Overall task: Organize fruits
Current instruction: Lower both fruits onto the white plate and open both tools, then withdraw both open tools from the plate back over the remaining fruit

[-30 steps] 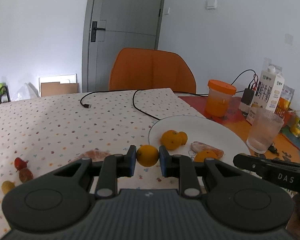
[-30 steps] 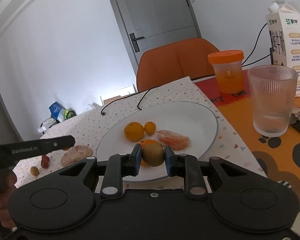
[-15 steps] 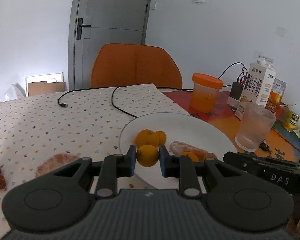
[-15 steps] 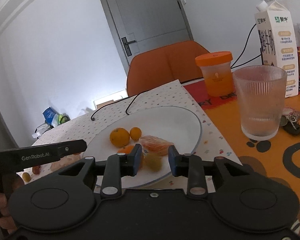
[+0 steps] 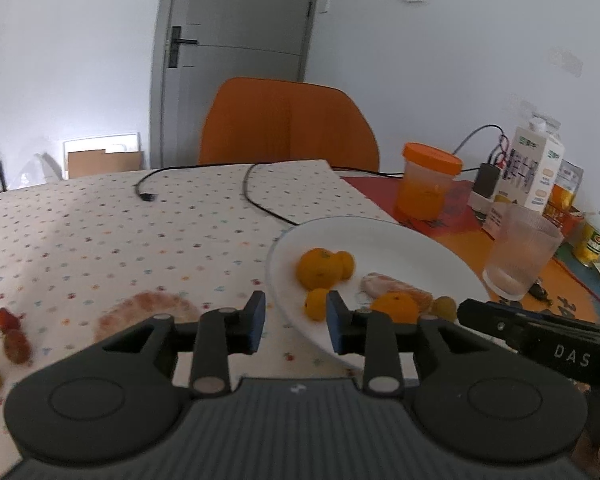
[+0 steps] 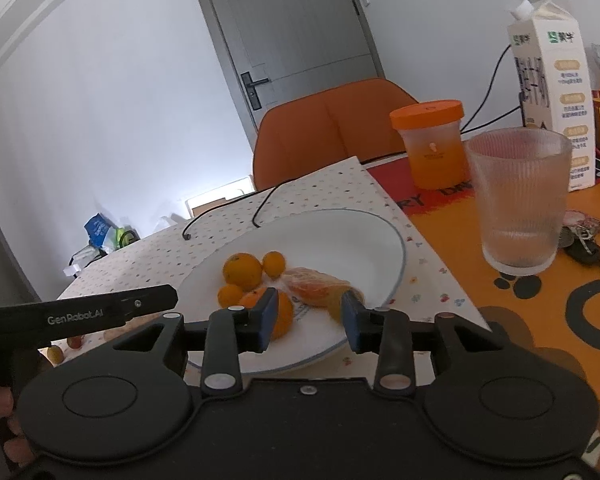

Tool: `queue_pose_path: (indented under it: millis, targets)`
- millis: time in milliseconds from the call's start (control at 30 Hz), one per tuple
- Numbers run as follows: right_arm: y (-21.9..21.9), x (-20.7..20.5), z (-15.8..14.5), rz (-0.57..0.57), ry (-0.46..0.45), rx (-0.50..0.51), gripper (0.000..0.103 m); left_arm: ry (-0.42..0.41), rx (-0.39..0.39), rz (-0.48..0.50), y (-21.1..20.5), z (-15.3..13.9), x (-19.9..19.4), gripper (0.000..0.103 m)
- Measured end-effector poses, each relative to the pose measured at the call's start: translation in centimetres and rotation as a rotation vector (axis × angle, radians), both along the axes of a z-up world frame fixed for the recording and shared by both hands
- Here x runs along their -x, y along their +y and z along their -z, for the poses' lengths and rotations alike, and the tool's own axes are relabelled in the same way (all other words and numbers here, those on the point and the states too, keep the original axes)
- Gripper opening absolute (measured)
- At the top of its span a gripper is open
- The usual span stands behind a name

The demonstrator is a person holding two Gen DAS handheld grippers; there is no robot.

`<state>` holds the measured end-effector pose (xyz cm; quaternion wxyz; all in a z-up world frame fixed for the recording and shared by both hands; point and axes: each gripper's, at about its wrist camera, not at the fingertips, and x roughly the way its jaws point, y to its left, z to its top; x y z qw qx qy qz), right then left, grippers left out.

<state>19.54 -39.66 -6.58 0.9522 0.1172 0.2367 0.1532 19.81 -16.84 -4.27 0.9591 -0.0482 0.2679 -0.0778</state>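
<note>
Peeled segment lies on the tablecloth left of the plate, long axis crosswise — my left gripper, spread and empty, is nearer; right gripper, likewise spread and empty, hovers over the plate.

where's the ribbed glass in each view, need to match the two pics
Left wrist: ribbed glass at the right edge, beyond the white plate.
Right wrist: ribbed glass large at upper right, right of the plate.
Shared landmark: the orange-lidded jar, just behind the glass.
</note>
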Motion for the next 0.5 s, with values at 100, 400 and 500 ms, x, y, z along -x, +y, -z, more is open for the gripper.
queue_pose_path:
  millis: [100,400,500]
  targets:
    - [0.8,0.1,0.0,-0.013,0.002,0.003,0.038,0.001,0.007,-0.026,1.1,-0.2,0.4,0.031]
    - [3.1,0.6,-0.3,-0.047,0.005,0.036,0.050,-0.013,-0.003,-0.089,4.2,-0.6,2.3,0.046]
    - [3.7,0.8,-0.4,-0.058,0.003,0.041,0.051,-0.019,-0.010,-0.106,4.9,-0.7,2.8,0.055]
